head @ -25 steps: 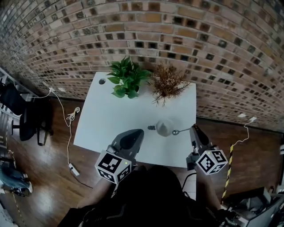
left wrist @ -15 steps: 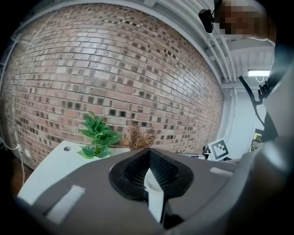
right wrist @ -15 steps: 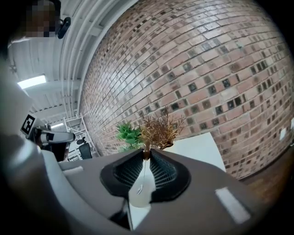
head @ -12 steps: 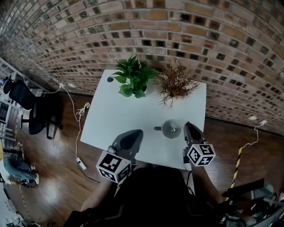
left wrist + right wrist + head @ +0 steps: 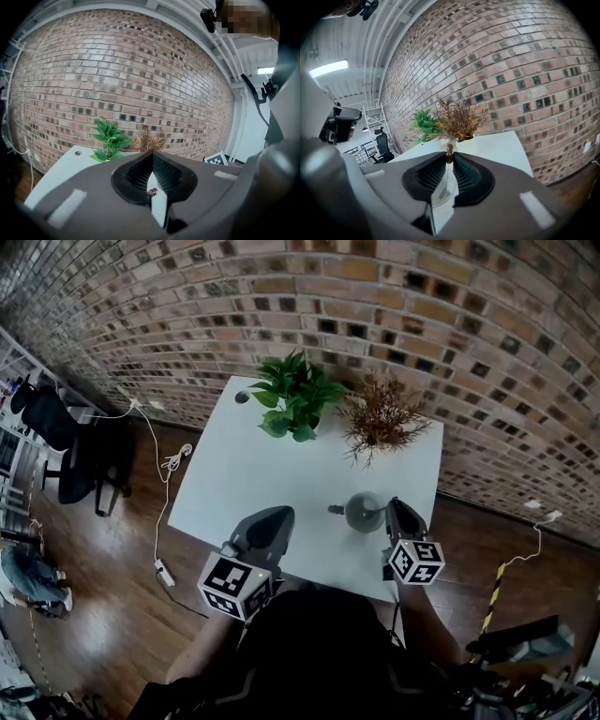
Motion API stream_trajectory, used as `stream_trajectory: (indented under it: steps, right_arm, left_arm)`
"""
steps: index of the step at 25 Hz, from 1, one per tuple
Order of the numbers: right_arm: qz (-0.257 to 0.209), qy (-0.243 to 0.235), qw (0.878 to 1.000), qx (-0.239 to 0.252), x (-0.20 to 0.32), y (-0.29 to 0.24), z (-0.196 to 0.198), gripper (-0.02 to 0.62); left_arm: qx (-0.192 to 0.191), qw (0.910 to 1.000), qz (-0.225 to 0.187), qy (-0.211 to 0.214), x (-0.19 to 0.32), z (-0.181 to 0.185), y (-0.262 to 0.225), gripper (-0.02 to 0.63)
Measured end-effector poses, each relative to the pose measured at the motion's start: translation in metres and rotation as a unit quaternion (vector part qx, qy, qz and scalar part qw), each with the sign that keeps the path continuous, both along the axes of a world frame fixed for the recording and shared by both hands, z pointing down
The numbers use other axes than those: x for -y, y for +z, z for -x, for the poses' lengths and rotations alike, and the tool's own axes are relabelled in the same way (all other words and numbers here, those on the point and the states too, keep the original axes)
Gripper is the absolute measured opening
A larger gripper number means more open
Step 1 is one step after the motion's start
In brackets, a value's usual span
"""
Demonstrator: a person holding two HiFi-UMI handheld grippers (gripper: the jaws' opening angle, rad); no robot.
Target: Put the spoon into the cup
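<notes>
A grey cup point(image 5: 361, 513), its small handle pointing left, stands on the white table point(image 5: 253, 474) near the front right. My right gripper point(image 5: 394, 505) is just right of the cup and is shut on the spoon point(image 5: 377, 511), which reaches over the cup's rim. In the right gripper view the spoon's brown handle end point(image 5: 449, 153) sticks up between the closed tips of the right gripper point(image 5: 449, 158), and its thin stem and bowl hang below. My left gripper point(image 5: 278, 515) hovers over the table's front edge, left of the cup. The left gripper point(image 5: 152, 155) is shut and holds nothing.
A green plant point(image 5: 295, 404) and a dry brown plant point(image 5: 382, 423) stand at the table's far edge against the brick wall. A cable hole point(image 5: 242, 397) is at the far left corner. An office chair point(image 5: 56, 437) and cables point(image 5: 169, 465) are on the floor to the left.
My right gripper has come down and moved left, up to the cup. The spoon's bowl, earlier to the right of the cup, now lies over its rim. The left gripper has shifted slightly.
</notes>
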State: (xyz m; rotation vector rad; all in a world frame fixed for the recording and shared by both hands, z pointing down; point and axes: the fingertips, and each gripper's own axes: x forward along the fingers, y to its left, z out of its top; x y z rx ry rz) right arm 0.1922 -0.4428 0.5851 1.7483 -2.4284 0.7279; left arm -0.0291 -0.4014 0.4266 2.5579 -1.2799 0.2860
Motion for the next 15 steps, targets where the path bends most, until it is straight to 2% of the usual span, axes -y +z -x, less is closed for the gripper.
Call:
stream_trajectory:
  steps: [6,15]
  right_arm:
    - [0.017,-0.004,1.0,0.004,0.001,0.013,0.002,0.054]
    - [0.031,-0.01,0.999,-0.019,0.0,0.026,0.009,0.054]
  left_arm:
    - [-0.002,0.9999,-0.002,-0.015,0.001,0.007,-0.001,-0.006]
    - [-0.004,0.9997,-0.012,-0.02,0.001,0.013,-0.007,-0.006]
